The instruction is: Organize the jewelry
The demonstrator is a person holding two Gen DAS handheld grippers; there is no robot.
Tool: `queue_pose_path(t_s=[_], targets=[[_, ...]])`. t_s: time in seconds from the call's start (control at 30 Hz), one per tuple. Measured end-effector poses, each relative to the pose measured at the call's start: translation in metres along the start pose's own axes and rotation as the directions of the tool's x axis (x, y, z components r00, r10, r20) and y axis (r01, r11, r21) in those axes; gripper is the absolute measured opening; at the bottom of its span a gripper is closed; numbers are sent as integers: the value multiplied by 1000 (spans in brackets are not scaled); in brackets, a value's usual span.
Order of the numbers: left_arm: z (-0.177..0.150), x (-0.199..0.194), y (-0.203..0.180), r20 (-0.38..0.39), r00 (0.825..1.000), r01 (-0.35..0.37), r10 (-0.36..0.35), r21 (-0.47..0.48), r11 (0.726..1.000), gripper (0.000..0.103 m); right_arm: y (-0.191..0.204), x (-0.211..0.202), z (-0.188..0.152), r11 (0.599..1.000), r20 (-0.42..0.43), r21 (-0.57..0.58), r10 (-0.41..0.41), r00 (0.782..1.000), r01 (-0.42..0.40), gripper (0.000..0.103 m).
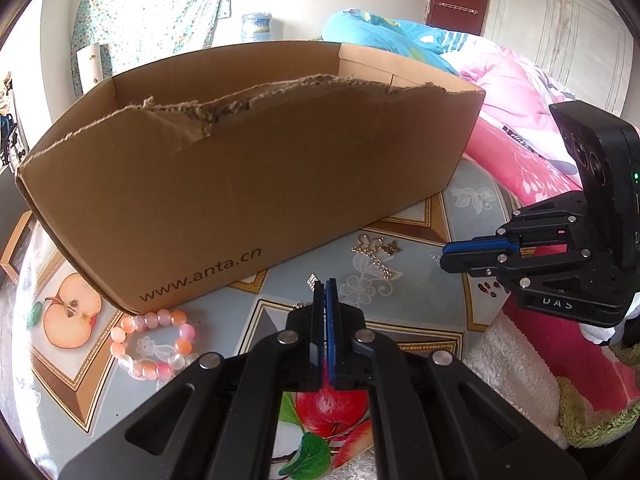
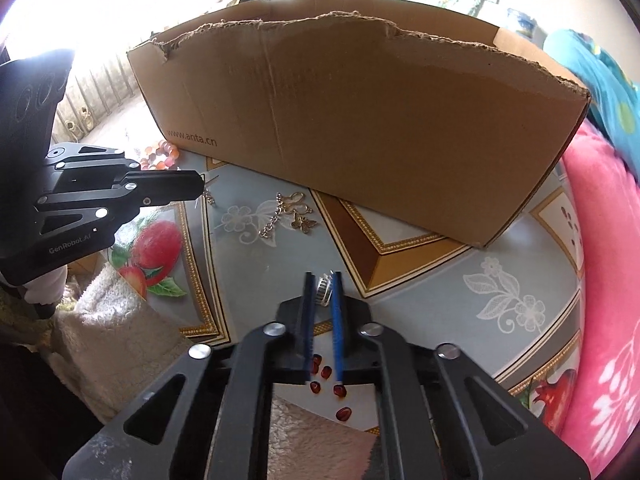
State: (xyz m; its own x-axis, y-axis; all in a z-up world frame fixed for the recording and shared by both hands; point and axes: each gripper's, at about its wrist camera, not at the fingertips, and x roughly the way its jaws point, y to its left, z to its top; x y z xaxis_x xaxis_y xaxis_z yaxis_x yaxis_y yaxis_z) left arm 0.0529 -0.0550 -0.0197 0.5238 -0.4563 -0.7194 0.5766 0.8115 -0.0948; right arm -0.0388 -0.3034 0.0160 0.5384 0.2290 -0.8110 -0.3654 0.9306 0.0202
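Round bench (image 2: 500, 280) under a glossy grey-blue cloth printed with fruit, white flowers and gold-brown borders. On it: open brown cardboard box with torn rim (image 1: 256, 184), printed web address on its near wall; pink-and-orange beaded bracelet (image 1: 154, 342) just beside the box's corner; gold chain with butterfly charms (image 2: 290, 212) near the box front.

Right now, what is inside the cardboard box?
Only bare inner walls of the cardboard box show above its torn front rim. Its floor is hidden behind the front wall, so any jewelry inside cannot be seen.
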Motion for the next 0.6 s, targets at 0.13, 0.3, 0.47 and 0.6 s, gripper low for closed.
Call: queue_pose_path(t_s=[0.13,0.3,0.47,0.6], targets=[[0,1,0,-3,1000,-2,2,0,1000,0,-5,-2,-4,1000,11,31,4,1000,-4,3],[1,2,-1,-2,1000,-5,5,1,1000,0,-10,-4,-7,996,27,86,6,1000,-8,3],[2,2,-2,-9,1000,-3,3,1,1000,0,-6,-3,-9,992,34,123,-9,999,5,3],[8,1,-2,-6,1000,0,0,13,1000,0,3,6,-12,985,45,170,-21,999,13,2]])
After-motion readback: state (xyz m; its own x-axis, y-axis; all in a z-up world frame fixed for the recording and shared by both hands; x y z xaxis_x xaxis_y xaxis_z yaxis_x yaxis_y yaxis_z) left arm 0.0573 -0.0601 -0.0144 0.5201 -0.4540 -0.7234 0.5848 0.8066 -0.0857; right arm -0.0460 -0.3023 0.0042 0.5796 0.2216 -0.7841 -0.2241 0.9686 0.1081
